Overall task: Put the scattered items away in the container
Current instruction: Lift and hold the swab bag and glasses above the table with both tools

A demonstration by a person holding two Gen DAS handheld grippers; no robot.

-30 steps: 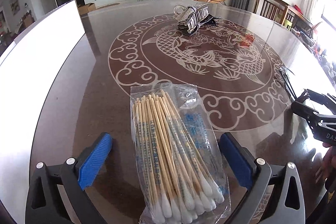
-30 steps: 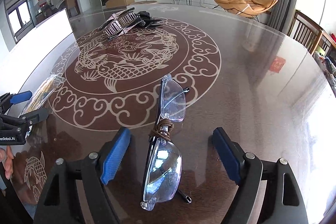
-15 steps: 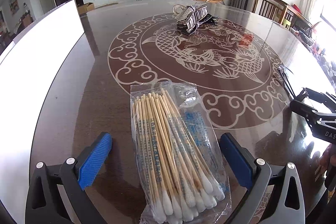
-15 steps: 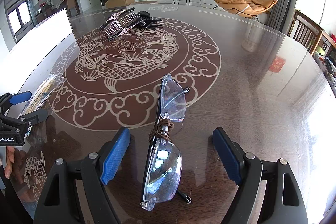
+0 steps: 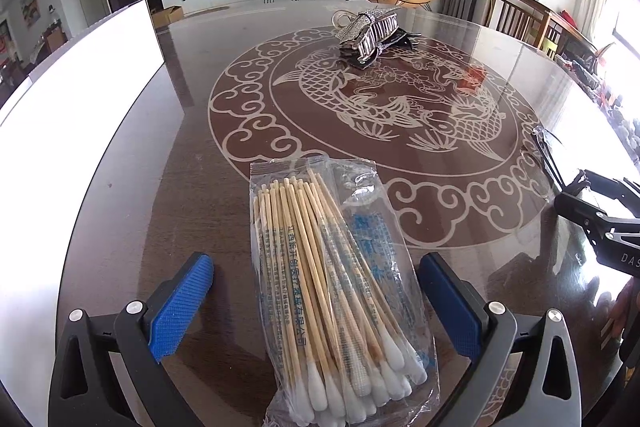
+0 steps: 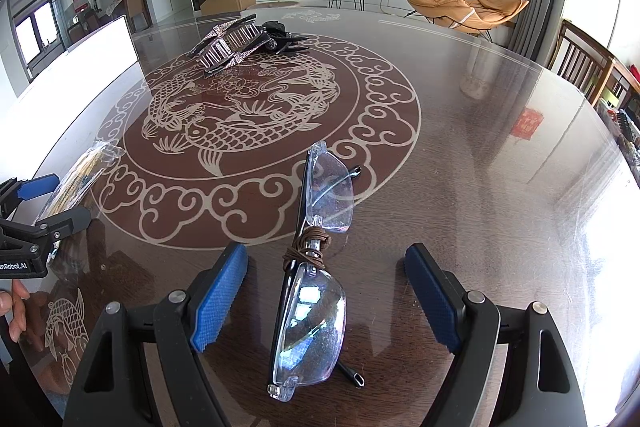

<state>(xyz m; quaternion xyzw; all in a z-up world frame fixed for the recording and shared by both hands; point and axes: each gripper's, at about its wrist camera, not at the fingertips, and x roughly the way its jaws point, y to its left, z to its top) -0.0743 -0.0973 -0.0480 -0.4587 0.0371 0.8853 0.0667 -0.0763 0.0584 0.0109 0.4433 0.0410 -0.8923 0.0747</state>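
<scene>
Worktop (image 5: 120, 227): dark, glossy, round, with a pale fish-and-cloud inlay across its middle. A white flat-sided form (image 5: 72, 99), possibly the container, sits well off to the left of the left jaws; overexposed, cannot tell its opening.

Far ahead of both sets of jaws, on the inlay: a heap of hair clips (image 5: 370, 33), silver combs over black ones.

Left gripper (image 5: 316, 301): jaws released, spread wide. Bag of cotton swabs (image 5: 332, 287) lies flat on the worktop between them, lengthwise, cotton tips toward the camera, touching neither pad.

Right gripper (image 6: 326, 297): jaws likewise released and wide. Glasses (image 6: 312, 259), folded, standing on edge, brown cord wound round the bridge, lie between the pads and run ahead past them; no contact.

Step in hand, as I read it: both tools lined up for pickup, nothing gripped, nothing in the container yet. Next calls for closing across the bag's width and across the glasses near the bridge, gently on the lenses, then carrying left.

Writing: blue Chinese print on the swab bag, not legible enough to transcribe. Partial lettering on the tool bodies: "DAS" and "nRobot.AI".
</scene>
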